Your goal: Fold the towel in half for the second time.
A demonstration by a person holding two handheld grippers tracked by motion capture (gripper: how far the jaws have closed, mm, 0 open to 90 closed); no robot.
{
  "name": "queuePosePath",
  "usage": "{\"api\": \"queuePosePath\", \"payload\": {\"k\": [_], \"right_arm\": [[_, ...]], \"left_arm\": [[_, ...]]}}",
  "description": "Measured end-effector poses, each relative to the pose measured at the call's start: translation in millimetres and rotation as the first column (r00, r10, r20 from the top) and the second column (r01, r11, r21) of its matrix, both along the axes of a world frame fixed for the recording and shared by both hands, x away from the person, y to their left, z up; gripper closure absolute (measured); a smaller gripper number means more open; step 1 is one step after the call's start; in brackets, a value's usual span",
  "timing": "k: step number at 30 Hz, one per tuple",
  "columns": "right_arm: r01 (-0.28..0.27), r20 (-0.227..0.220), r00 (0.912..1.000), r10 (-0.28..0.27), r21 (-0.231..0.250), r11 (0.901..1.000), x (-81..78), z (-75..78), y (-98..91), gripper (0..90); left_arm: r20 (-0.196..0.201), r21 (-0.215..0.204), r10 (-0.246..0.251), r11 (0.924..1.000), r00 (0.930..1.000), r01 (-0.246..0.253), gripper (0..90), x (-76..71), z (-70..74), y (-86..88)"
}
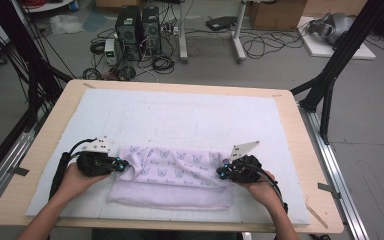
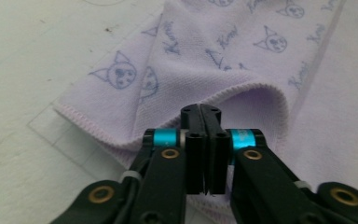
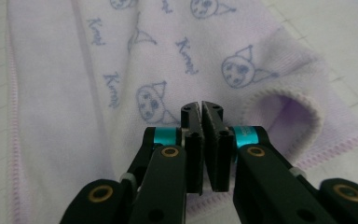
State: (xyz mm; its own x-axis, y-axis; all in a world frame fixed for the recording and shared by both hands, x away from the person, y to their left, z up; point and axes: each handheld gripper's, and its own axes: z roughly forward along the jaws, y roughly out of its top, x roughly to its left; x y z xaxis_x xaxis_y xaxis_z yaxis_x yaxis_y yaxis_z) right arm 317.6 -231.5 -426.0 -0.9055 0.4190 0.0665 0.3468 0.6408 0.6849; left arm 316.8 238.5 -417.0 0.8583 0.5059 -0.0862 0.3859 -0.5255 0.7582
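The left gripper [image 1: 121,165] is pinched tight on the left edge of the purple towel [image 1: 172,177]. The towel lies folded on the white mat [image 1: 190,117], near the front. The right gripper [image 1: 222,173] is pinched tight on its right edge, with lots of bare mat behind.

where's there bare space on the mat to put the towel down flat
The far half of the white mat, between the towel and the table's far edge, is bare. A bare strip also runs right of the right gripper. The near middle is crowded: towel, both hands, left gripper.
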Motion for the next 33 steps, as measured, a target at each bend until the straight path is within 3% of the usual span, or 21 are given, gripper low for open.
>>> {"api": "queuePosePath", "payload": {"k": [4,8,10,14,18,21,24,26,28,33], "right_arm": [[0.017,0.026,0.9995,-0.017,0.017,0.9997,-4.4,8.1,-8.9,88.1],[0.002,0.060,0.9982,-0.008,0.093,0.9957,-11.3,22.5,-14.2,79.8],[-0.001,0.087,0.9962,-0.008,0.095,0.9955,-12.4,28.7,-10.4,76.7],[-0.011,0.112,0.9937,0.001,0.086,0.9962,-5.5,27.0,1.0,71.4],[-0.010,0.063,0.9980,0.006,0.072,0.9974,3.0,14.9,5.1,66.6],[-0.011,0.028,0.9996,0.010,0.048,0.9988,6.2,4.6,5.3,60.1],[-0.028,-0.018,0.9994,0.028,0.016,0.9995,7.7,-4.2,10.9,59.2],[-0.045,0.011,0.9989,0.045,0.002,0.9990,4.8,-7.4,15.1,69.2],[-0.053,0.010,0.9985,0.053,0.005,0.9986,3.4,-7.9,15.2,85.3],[-0.055,0.036,0.9979,0.054,0.041,0.9976,-4.8,5.1,8.9,87.1]], "left_arm": [[0.020,-0.009,0.005,1.0000,0.9998,-0.004,67.4,-3.7,14.7,-1.2],[0.050,-0.027,-0.002,0.9996,0.9987,0.003,62.1,-3.5,29.4,-10.4],[0.054,-0.024,-0.020,0.9995,0.9983,0.021,61.0,-1.8,32.8,-18.7],[0.036,-0.017,-0.052,0.9985,0.9980,0.052,55.9,-0.1,27.4,-39.1],[-0.004,0.027,-0.062,0.9977,0.9980,0.062,51.7,2.5,11.9,-49.1],[-0.014,0.064,-0.065,0.9958,0.9978,0.066,57.5,1.4,1.9,-51.5],[-0.016,0.084,-0.076,0.9935,0.9970,0.077,78.1,0.6,-3.5,-48.5],[-0.013,0.077,-0.073,0.9943,0.9972,0.074,84.0,-0.2,-2.6,-43.2],[0.000,0.069,-0.062,0.9957,0.9981,0.062,85.2,-2.1,0.8,-36.6],[0.029,0.031,-0.023,0.9993,0.9993,0.023,85.5,-9.9,16.1,-13.0]]}}
